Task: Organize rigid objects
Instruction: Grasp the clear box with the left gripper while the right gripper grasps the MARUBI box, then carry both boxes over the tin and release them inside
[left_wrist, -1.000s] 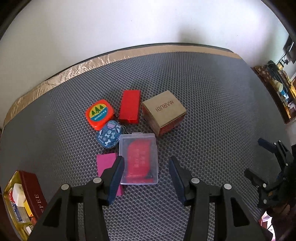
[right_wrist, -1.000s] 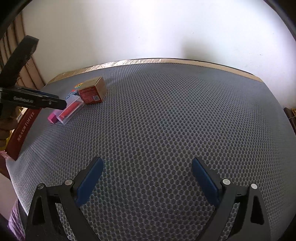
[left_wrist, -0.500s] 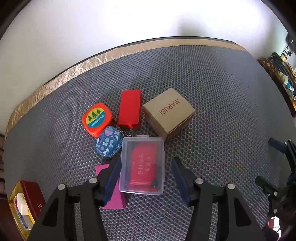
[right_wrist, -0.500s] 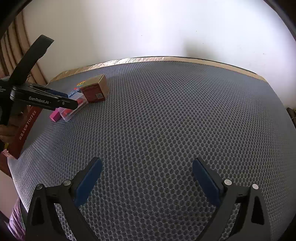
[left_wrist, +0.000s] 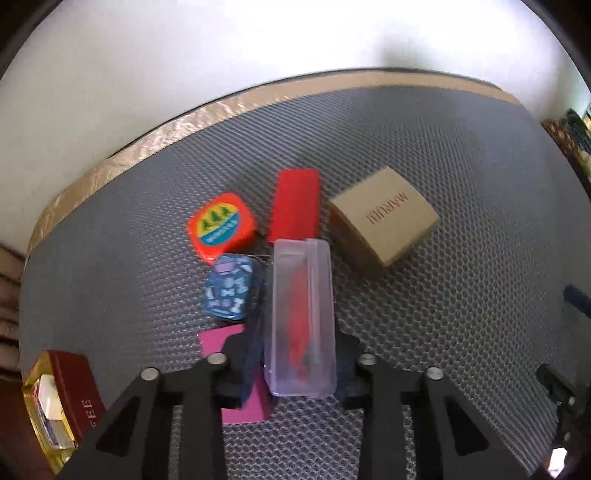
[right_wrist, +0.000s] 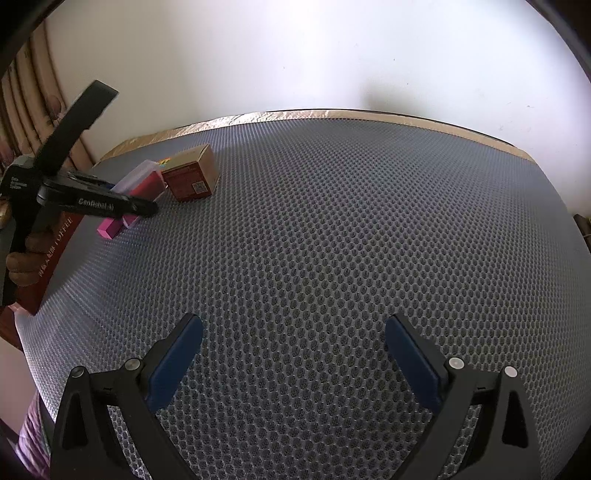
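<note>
My left gripper (left_wrist: 300, 369) is shut on a clear plastic case (left_wrist: 301, 317) with red contents, tilted on its edge. Around it on the grey mat lie an orange tape measure (left_wrist: 221, 224), a blue patterned case (left_wrist: 229, 291), a red box (left_wrist: 295, 205), a brown cardboard box (left_wrist: 384, 218) and a pink block (left_wrist: 242, 391) under the left finger. In the right wrist view the left gripper (right_wrist: 140, 210) holds the clear case (right_wrist: 138, 181) beside the cardboard box (right_wrist: 194, 177) and pink block (right_wrist: 110, 229). My right gripper (right_wrist: 293, 354) is open and empty over bare mat.
A dark red toffee tin (left_wrist: 79, 391) with a yellow tray of small items (left_wrist: 46, 410) sits at the mat's left edge; it also shows in the right wrist view (right_wrist: 51, 258). A gold strip (left_wrist: 147, 144) borders the mat's far edge by a white wall.
My left gripper moved forward and closed on the clear case, which tipped from lying flat onto its edge. The right gripper barely moved.
</note>
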